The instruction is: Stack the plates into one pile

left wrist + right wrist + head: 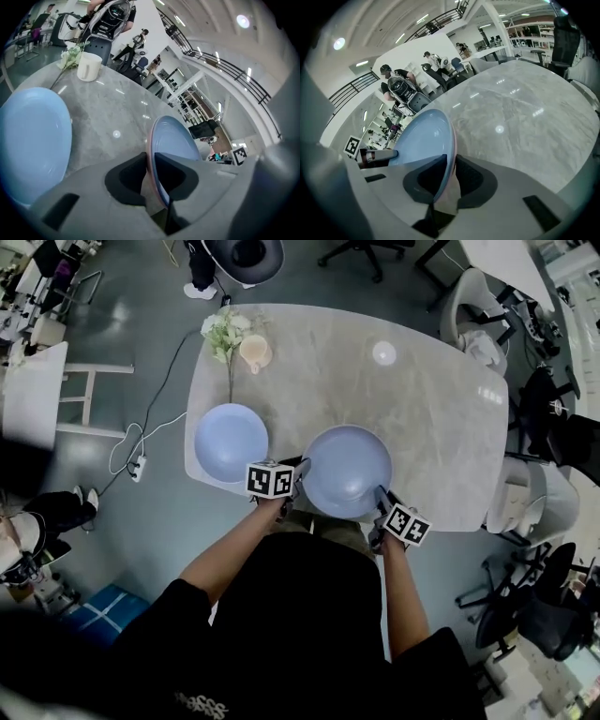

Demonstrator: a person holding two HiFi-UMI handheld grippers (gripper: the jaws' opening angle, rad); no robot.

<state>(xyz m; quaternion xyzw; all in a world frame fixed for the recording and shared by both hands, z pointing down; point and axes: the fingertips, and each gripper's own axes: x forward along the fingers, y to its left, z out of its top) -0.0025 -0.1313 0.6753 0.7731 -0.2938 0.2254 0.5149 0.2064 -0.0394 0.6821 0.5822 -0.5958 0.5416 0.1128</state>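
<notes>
A light blue plate (347, 470) with a pinkish underside hangs above the near edge of the marble table (431, 418), held from both sides. My left gripper (292, 486) is shut on its left rim (151, 154), the rim standing between the jaws. At the plate's near right, my right gripper (381, 503) is shut on the rim (451, 154) too. A second light blue plate (231, 442) lies flat on the table to the left, also seen in the left gripper view (33, 145).
A white cup (255, 352) and a sprig of white flowers (223, 334) stand at the table's far left. Chairs (469, 306) surround the table, and a cable with a power strip (139, 465) lies on the floor at left.
</notes>
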